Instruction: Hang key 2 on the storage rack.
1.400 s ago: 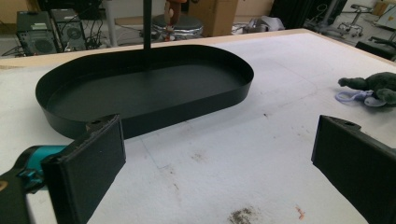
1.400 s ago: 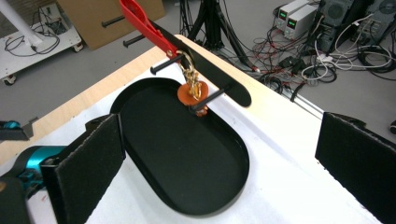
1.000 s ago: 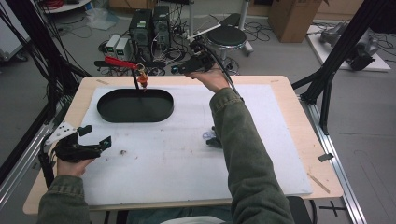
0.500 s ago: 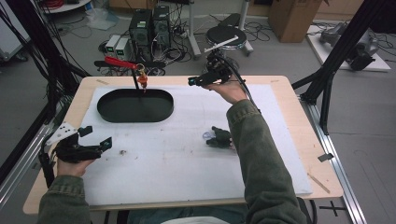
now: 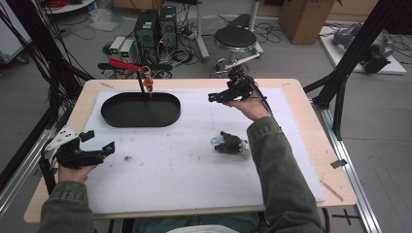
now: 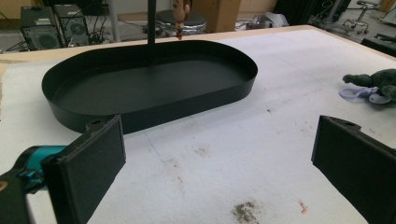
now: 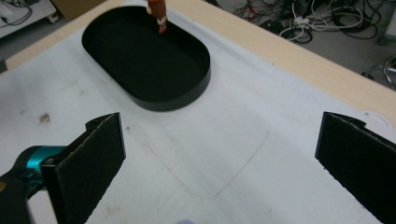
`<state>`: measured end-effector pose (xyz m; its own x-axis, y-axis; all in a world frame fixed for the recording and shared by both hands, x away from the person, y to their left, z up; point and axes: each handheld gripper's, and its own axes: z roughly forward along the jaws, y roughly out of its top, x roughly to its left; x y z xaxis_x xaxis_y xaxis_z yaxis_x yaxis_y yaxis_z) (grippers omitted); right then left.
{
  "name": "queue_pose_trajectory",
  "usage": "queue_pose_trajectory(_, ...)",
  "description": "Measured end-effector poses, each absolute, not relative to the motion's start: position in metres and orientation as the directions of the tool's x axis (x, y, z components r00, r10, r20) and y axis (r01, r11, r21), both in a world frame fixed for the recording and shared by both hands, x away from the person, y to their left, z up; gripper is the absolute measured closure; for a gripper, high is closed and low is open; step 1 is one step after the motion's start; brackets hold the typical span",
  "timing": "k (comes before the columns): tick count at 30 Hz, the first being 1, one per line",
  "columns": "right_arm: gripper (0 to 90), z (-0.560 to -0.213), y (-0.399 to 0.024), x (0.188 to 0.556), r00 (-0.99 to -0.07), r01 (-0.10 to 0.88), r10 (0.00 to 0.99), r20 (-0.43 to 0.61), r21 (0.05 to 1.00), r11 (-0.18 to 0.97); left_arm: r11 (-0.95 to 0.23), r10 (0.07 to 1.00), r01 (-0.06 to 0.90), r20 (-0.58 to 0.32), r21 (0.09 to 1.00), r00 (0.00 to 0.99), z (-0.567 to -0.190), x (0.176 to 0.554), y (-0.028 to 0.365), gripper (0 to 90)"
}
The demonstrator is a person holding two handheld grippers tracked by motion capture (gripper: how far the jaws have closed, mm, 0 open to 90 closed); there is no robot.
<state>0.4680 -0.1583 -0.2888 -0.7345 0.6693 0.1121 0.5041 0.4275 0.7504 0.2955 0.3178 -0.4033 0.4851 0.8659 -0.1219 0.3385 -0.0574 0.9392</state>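
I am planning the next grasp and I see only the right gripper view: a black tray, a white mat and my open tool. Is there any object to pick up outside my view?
Observer: Yes. A dark plush toy with a lilac clip lies on the white mat, beside the right forearm, on the person's side of the right tool.
Operator: Is the left tool close to that toy?
Observer: No. The left tool is at the mat's left edge, open, with nothing between its jaws.
Operator: What holds the small figure above the tray?
Observer: The small figure hangs at a thin black post, under a red-handled clamp at the table's far edge.
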Motion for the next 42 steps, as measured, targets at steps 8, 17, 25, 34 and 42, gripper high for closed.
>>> queue_pose_trajectory(8,0.5,-0.308,-0.173,0.458,-0.726,0.543,0.679,0.103,0.692,0.475,-0.064,0.866,0.348,-0.121,0.935,0.485,-0.403,0.296,0.317,3.3)
queue_pose_trajectory(17,0.5,-0.318,-0.189,0.446,-0.716,0.558,0.692,0.092,0.670,0.489,-0.066,0.868,0.350,-0.120,0.934,0.482,-0.403,0.295,0.318,3.2)
queue_pose_trajectory(25,0.5,-0.330,-0.191,0.431,-0.734,0.547,0.677,0.056,0.640,0.540,-0.060,0.869,0.348,-0.123,0.936,0.479,-0.403,0.295,0.319,3.2)
queue_pose_trajectory(34,0.5,-0.349,-0.199,0.420,-0.751,0.544,0.660,0.034,0.599,0.588,-0.055,0.872,0.345,-0.123,0.937,0.474,-0.403,0.294,0.321,3.2)
queue_pose_trajectory(42,0.5,-0.369,-0.206,0.413,-0.759,0.559,0.650,0.046,0.559,0.613,-0.055,0.871,0.345,-0.124,0.937,0.476,-0.403,0.295,0.322,3.2)
